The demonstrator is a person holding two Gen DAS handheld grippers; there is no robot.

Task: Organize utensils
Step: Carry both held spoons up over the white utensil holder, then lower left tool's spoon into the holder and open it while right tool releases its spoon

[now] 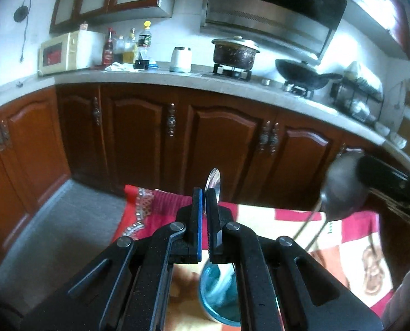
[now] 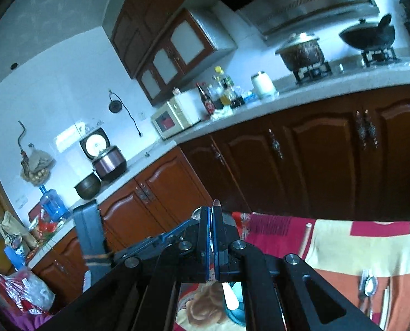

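You worked over a patchwork cloth (image 1: 351, 237) before the kitchen counter (image 1: 160, 78). Your right claw (image 2: 212, 241) was clamped on a ladle (image 1: 342, 190), raised at 3 o'clock, apparently for carrying. Your left claw (image 1: 204, 220) gripped a spoon (image 1: 213, 182) upright, bowl at 12 o'clock, directly above the teal cup (image 1: 218, 295), probably for dropping in.

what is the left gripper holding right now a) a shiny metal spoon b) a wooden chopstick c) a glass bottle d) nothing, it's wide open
a, the left gripper is shut on a shiny metal spoon, whose rounded bowl sticks up above the fingertips, over the teal cup on the patterned red and cream cloth.
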